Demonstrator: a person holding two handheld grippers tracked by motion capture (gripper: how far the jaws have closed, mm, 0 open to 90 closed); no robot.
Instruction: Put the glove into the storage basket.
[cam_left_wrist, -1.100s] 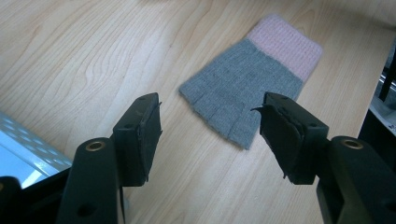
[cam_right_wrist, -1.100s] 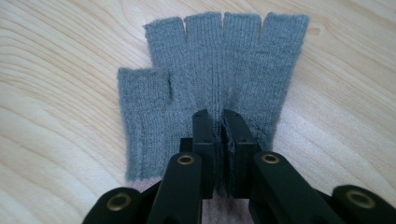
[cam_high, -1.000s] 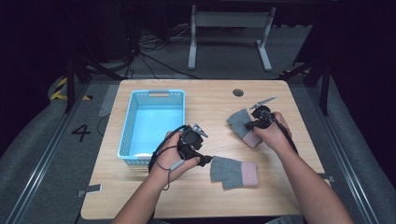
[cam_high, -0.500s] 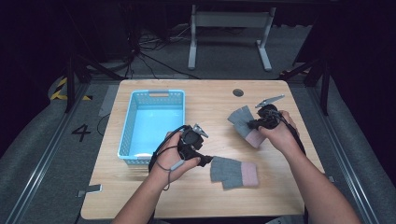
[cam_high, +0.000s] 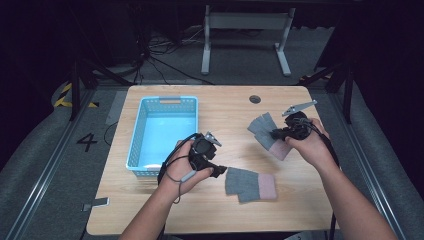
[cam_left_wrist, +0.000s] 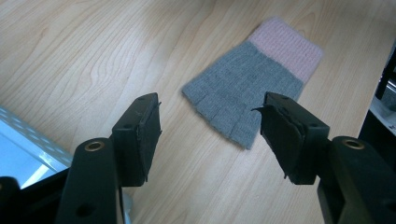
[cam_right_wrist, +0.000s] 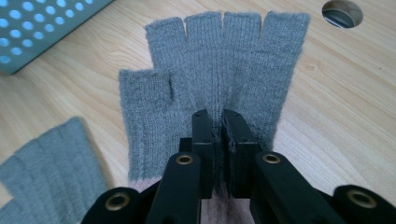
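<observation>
Two grey fingerless gloves with pink cuffs lie on the wooden table (cam_high: 225, 107). The right glove (cam_high: 264, 129) (cam_right_wrist: 233, 60) lies flat with its fingers pointing away. My right gripper (cam_high: 275, 134) (cam_right_wrist: 217, 120) is shut on a pinch of its knit near the palm. The front glove (cam_high: 249, 184) (cam_left_wrist: 252, 79) lies near the table's front edge, cuff to the right. My left gripper (cam_high: 219, 171) (cam_left_wrist: 210, 121) is open just short of that glove's finger end and holds nothing.
A light blue plastic basket (cam_high: 137, 137) (cam_right_wrist: 42, 28) stands at the table's left, its corner (cam_left_wrist: 23, 144) beside my left gripper. A round cable hole (cam_high: 255, 99) (cam_right_wrist: 342, 11) is in the table behind the right glove. Dark floor and a metal stand lie beyond the far edge.
My right hand and gripper have shifted slightly to the right, and the right glove has shifted with them. The left gripper and the front glove have stayed put.
</observation>
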